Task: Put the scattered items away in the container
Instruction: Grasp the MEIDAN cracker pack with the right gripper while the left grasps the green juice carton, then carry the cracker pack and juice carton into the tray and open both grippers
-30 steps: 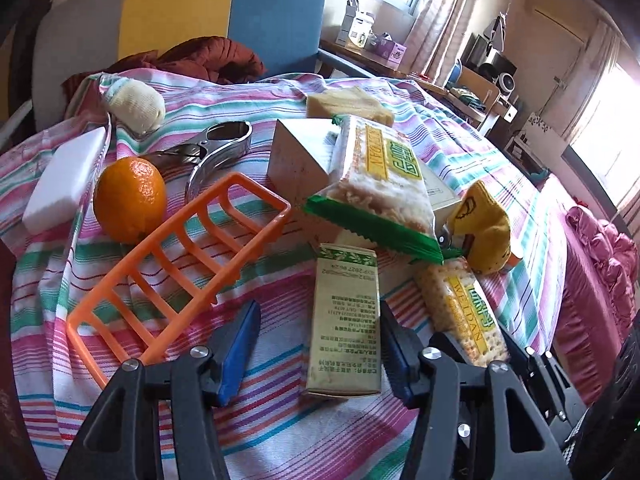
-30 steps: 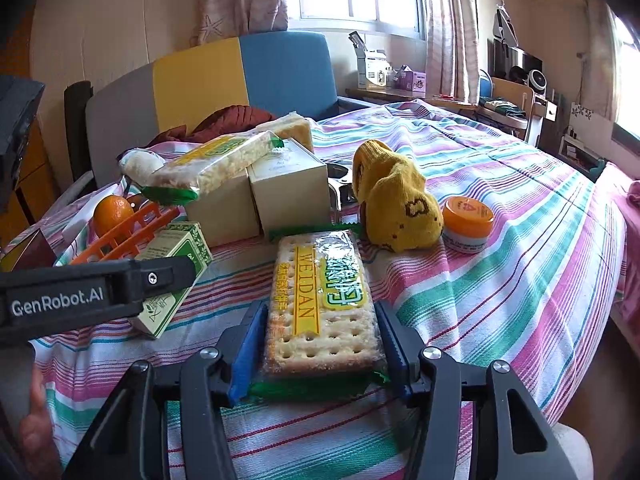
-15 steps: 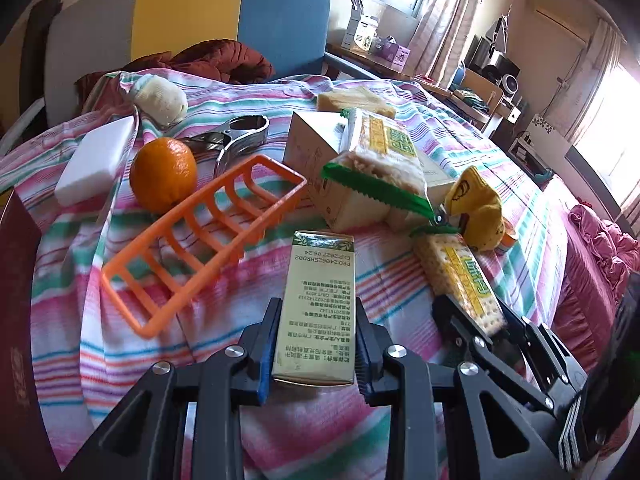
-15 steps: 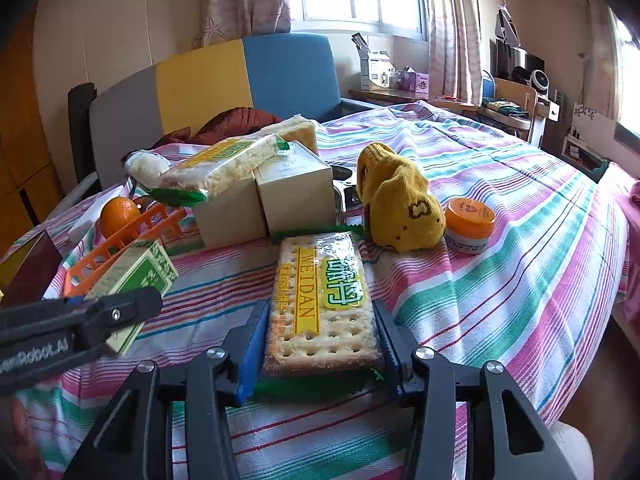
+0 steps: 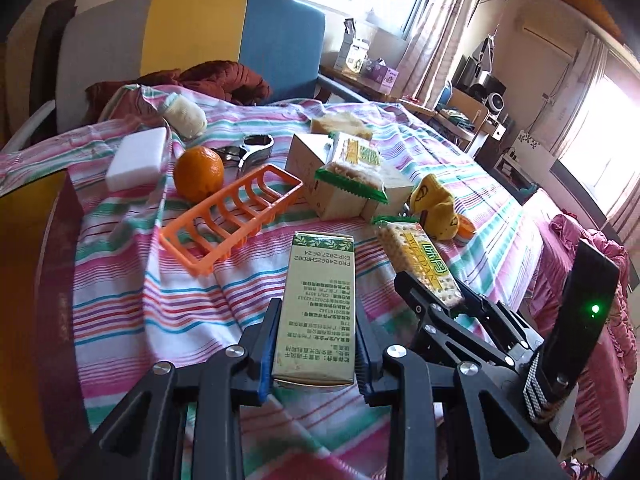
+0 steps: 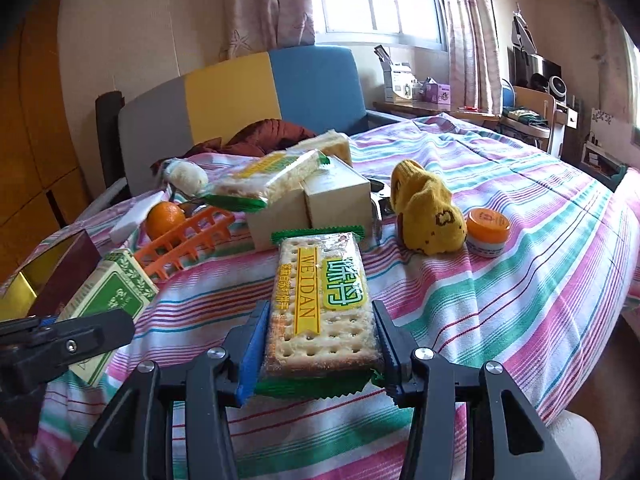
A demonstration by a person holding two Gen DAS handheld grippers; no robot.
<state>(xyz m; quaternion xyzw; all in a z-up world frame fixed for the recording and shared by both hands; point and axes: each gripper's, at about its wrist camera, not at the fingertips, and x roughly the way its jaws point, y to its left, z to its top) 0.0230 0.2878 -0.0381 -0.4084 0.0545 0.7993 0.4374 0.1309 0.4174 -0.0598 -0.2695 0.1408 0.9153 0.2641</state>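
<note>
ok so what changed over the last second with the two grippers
The left gripper closed its fingers on the green-and-cream carton and lifted it off the striped sheet, toward the dark red box. The right gripper tightened on the cracker pack, barely raising it. Orange, orange rack and yellow sock stayed put.

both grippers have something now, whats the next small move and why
Probably carry the green box, clamped in the left gripper, left over the open dark red container and release. The right gripper grips the cracker pack and can follow.
</note>
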